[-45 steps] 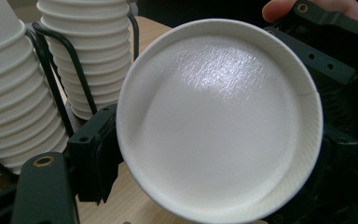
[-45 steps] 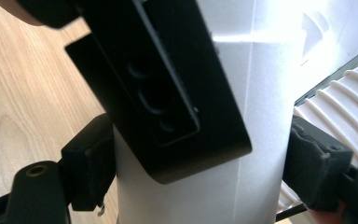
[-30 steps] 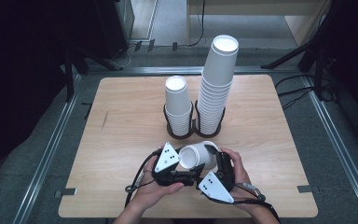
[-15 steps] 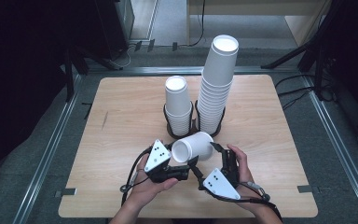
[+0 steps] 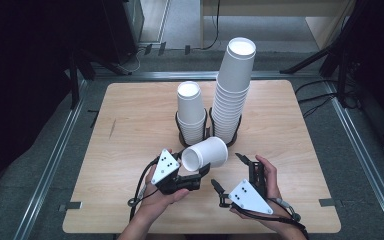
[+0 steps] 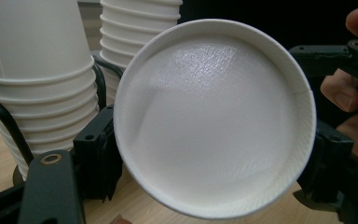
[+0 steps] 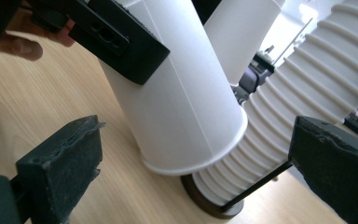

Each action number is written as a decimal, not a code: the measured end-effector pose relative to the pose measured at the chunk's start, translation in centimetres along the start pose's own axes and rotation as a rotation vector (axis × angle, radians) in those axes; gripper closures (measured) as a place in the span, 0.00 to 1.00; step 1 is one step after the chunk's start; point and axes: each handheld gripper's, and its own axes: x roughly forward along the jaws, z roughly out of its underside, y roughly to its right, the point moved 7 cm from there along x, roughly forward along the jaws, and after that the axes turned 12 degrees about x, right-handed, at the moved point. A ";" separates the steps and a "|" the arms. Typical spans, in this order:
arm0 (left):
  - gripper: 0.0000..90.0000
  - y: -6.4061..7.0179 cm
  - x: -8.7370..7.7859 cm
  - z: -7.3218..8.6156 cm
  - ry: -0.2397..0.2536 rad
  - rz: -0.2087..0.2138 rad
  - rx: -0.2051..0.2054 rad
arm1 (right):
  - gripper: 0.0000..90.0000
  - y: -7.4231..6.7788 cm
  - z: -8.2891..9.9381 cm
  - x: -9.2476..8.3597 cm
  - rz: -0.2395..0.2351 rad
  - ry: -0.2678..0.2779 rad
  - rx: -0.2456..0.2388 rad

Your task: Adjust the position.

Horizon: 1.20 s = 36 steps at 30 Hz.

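High view. I see the wooden table (image 5: 130, 115) with two cup stacks standing in black wire holders near its middle: a short stack (image 5: 190, 112) on the left and a tall stack (image 5: 232, 90) just beside it on the right. I read the left gripper (image 5: 192, 175) near the front edge, clamped on a single paper cup (image 5: 205, 152) that lies tilted on its side, base toward the stacks. The cup sits just in front of the short stack, close to its holder. The right gripper (image 5: 227, 172) rests to the right of the cup, apart from it, jaws spread and empty. Wide bare wood lies left and right of the stacks; the front strip is taken by both hands.

Left gripper view. I see the cup (image 6: 214, 116) held between the two black jaws, one at each side of its wall, its round open end facing the camera. The short stack (image 6: 37, 79) stands left, close behind the rim; the tall stack (image 6: 140, 28) rises behind. The other gripper and fingers (image 6: 340, 88) appear at right.

Right gripper view. I see the jaws wide apart with nothing between the pads. The cup (image 7: 177, 102) hangs ahead, pinched by the left gripper's jaw at upper left, its lower rim just clear of the wood. The tall stack (image 7: 307, 102) lies immediately behind it; I cannot tell whether they touch.
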 end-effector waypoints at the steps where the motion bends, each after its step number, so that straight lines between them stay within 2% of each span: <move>1: 0.25 0.0 0.0 0.0 -0.006 0.004 0.000 | 0.03 0.1 -0.1 -0.1 0.009 0.002 0.020; 3: 0.25 0.0 0.0 0.0 -0.003 -0.004 0.002 | 0.03 0.5 -0.1 -0.3 0.026 -0.004 0.065; 4: 0.25 0.0 0.0 0.0 -0.003 -0.004 0.002 | 0.03 0.5 -0.1 -0.3 0.026 -0.004 0.065; 5: 0.25 0.0 0.0 0.0 0.014 -0.015 -0.001 | 0.03 0.8 -0.2 -0.6 0.028 -0.009 0.131; 7: 0.25 0.0 0.0 0.0 0.019 -0.016 0.001 | 0.03 1.1 -0.3 -0.9 0.026 -0.007 0.197; 8: 0.25 0.0 0.0 0.0 0.019 -0.016 0.001 | 0.03 1.1 -0.3 -0.9 0.026 -0.007 0.197; 9: 0.25 0.0 0.0 -0.1 0.026 -0.027 0.011 | 0.03 1.5 -0.2 -1.0 0.037 -0.014 0.290; 10: 0.25 0.0 0.0 -0.1 0.026 -0.027 0.011 | 0.03 1.5 -0.2 -1.0 0.037 -0.014 0.290; 11: 0.25 0.0 0.0 -0.1 0.039 -0.034 0.012 | 0.03 1.8 -0.2 -0.9 0.037 -0.013 0.376; 12: 0.25 0.0 0.0 -0.1 0.039 -0.034 0.012 | 0.03 1.8 -0.2 -0.9 0.037 -0.013 0.376; 13: 0.25 0.0 0.0 -0.3 0.054 -0.048 0.012 | 0.03 2.0 -0.3 -0.8 0.044 -0.013 0.445; 16: 0.25 -0.1 -0.1 -0.4 0.073 -0.051 0.007 | 0.03 1.6 -0.3 -0.5 0.044 -0.030 0.511; 21: 0.25 -0.2 -0.1 -0.3 0.080 -0.059 0.007 | 0.04 1.1 -0.6 -0.3 -0.002 -0.025 0.637; 25: 0.25 -0.2 -0.1 -0.3 0.090 -0.064 0.006 | 0.05 1.5 -0.7 -0.4 -0.016 -0.016 0.738; 26: 0.25 -0.2 -0.1 -0.3 0.090 -0.064 0.006 | 0.05 1.5 -0.7 -0.4 -0.016 -0.016 0.738; 27: 0.25 -0.2 -0.1 -0.3 0.095 -0.068 0.009 | 0.06 1.8 -0.8 -0.5 -0.027 -0.011 0.811; 29: 0.25 -0.1 -0.1 -0.3 0.097 -0.070 0.013 | 0.07 2.1 -0.9 -0.6 -0.033 -0.006 0.880; 30: 0.25 0.0 0.0 -0.3 0.098 -0.071 0.012 | 0.07 2.2 -0.9 -0.6 -0.042 -0.007 0.912; 31: 0.25 0.0 0.0 -0.3 0.098 -0.071 0.012 | 0.07 2.2 -0.9 -0.6 -0.042 -0.007 0.912; 34: 0.25 0.2 0.1 -0.4 0.108 -0.075 0.018 | 0.07 2.2 -0.9 -0.6 -0.062 -0.013 1.013; 35: 0.25 0.3 0.1 -0.4 0.110 -0.075 0.017 | 0.09 2.3 -0.7 -0.5 -0.068 -0.025 1.056; 36: 0.25 0.3 0.1 -0.4 0.114 -0.074 0.016 | 0.10 2.2 -0.7 -0.5 -0.089 -0.033 1.132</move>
